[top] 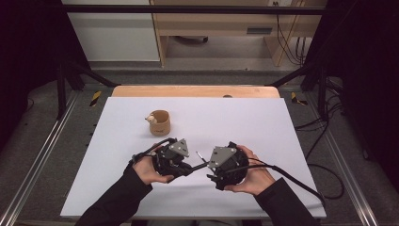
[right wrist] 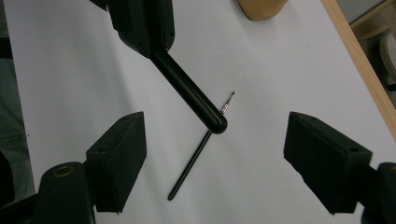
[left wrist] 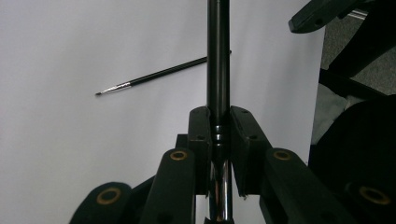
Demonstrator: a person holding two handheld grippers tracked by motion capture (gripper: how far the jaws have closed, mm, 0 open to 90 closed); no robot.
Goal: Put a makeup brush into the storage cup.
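Left claw: clamped on black rod.
Right claw: jaws wide, nothing gripped, over thin brush lying on table.

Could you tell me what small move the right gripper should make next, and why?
Probably ease the right gripper forward and close it on the black pen's rounded end: its jaws stand wide on either side, not touching, while the left gripper clamps the other end. The thin refill lies on the table.

Black pen cut off at top edge, wooden cup cropped, cup's contents too small
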